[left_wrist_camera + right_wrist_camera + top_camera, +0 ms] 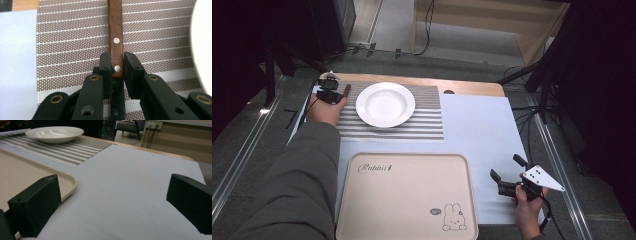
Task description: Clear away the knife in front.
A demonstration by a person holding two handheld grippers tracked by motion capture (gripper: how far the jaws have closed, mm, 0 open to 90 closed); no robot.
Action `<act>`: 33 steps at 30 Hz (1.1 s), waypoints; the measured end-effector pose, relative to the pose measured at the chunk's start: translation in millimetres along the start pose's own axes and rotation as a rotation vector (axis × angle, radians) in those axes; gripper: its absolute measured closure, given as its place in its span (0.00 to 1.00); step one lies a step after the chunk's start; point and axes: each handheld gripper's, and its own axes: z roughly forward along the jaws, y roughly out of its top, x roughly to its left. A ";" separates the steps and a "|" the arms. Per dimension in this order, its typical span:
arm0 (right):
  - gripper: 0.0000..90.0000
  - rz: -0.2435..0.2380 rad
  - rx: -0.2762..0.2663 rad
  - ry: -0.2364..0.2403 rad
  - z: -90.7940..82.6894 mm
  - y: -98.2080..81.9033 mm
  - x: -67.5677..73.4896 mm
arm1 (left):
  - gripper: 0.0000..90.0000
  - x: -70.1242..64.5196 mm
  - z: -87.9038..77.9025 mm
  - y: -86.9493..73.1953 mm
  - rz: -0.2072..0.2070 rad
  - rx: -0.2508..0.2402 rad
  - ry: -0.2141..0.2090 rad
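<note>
On striped mat [75, 37], L gripper [117, 65] fingers clamped on wooden handle [115, 30]; R gripper [112, 202] fingers wide apart.

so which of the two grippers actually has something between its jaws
The left gripper, by the plate: its jaws clamp a wooden handle on the striped mat. The right gripper is open over bare table.

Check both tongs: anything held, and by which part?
Left tongs grip a wooden handle at its riveted near end. Right tongs are open, holding nothing.
</note>
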 end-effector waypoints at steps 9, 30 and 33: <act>0.00 -0.005 0.001 0.002 1.2 0.4 0.4 | 0.85 -0.5 -17.0 -0.3 -0.010 -0.026 -0.045; 0.00 -0.020 0.009 0.000 2.0 0.7 2.0 | 0.85 -9.3 -57.1 -16.6 0.027 -0.071 -0.103; 0.00 -0.020 0.005 0.003 1.6 0.7 1.9 | 0.85 -11.1 -62.5 -19.8 0.034 -0.080 -0.121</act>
